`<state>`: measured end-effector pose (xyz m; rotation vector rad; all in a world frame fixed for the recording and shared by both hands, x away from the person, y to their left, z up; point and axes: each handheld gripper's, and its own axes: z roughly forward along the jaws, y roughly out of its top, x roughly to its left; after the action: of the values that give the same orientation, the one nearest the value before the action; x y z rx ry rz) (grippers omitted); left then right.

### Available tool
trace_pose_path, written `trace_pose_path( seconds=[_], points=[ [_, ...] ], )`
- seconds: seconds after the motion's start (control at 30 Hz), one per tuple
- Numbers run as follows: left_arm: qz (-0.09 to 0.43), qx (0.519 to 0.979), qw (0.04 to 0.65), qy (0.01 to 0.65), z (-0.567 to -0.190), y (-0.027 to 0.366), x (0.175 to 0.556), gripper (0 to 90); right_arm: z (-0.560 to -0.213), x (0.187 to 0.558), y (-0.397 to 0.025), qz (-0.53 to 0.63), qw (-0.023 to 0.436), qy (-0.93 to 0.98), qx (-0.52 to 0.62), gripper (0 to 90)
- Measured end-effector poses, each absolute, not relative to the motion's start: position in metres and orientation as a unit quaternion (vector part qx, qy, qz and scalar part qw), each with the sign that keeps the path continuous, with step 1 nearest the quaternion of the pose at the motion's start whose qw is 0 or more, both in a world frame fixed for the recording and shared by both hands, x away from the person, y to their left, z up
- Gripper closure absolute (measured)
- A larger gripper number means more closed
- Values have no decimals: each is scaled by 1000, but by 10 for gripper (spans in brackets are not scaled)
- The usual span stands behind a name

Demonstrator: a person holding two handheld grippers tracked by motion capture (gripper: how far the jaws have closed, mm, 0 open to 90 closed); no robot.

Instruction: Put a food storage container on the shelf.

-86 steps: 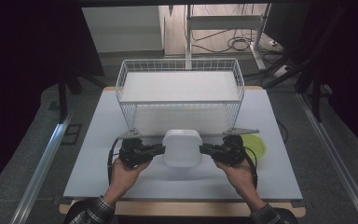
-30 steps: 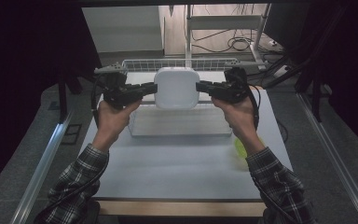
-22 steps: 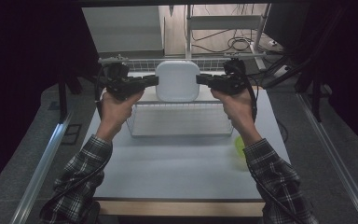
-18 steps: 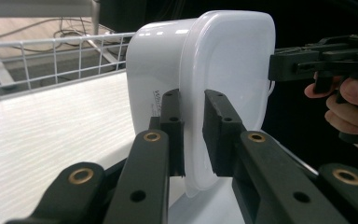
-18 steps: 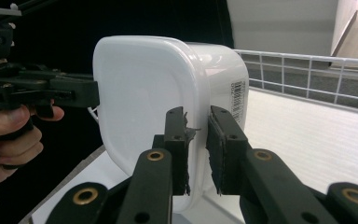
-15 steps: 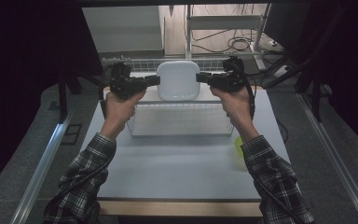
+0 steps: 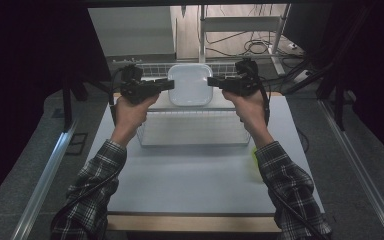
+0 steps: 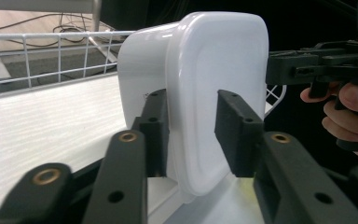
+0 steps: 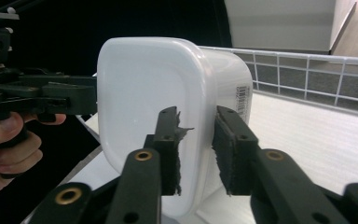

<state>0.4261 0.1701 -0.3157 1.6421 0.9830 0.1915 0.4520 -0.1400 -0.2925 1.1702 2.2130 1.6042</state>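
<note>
While the white tub (image 7: 189, 84) hangs in the air above the far part of the wire basket (image 7: 190, 131), it is carried from both sides: the left tool (image 7: 169, 85) pinches its left rim and the right tool (image 7: 211, 81) pinches its right rim. In the left gripper view the tub (image 8: 200, 88) stands on edge with its rim caught between the two black pads (image 8: 237, 130), one pad on the flat face and the other behind the lip. In the right gripper view the tub (image 9: 154, 93) is clamped the same way, a barcode label (image 9: 244, 99) on its side wall and the basket's wire rim (image 9: 307, 58) behind. Whether the flat face is a lid or the tub's base is hard to tell from these angles. The basket sits on the pale bench (image 7: 190, 180), and a yellow-green thing (image 7: 254, 156) lies on the bench just beside the right sleeve (image 7: 292, 195), partly hidden by it.
</note>
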Motion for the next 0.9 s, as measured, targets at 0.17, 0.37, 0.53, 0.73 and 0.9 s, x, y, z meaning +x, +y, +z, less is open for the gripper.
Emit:
trace_pose_path(
  seconds=[0.17, 0.37, 0.53, 0.73, 0.9],
  points=[
    [90, 703, 564, 423, -316, 166, 432, 585, -293, 458, -134, 526, 102, 746, 394, 650],
    [97, 706, 550, 436, -322, 162, 442, 562, -300, 465, -129, 517, 111, 750, 399, 608],
    [92, 708, 546, 439, -326, 161, 447, 548, -302, 470, -129, 520, 105, 743, 407, 577],
    [91, 710, 541, 441, -327, 157, 450, 455, -303, 473, -126, 512, 128, 743, 412, 553],
    [81, 701, 549, 448, -329, 159, 454, 438, -304, 474, -123, 509, 145, 741, 413, 556]
  ],
)
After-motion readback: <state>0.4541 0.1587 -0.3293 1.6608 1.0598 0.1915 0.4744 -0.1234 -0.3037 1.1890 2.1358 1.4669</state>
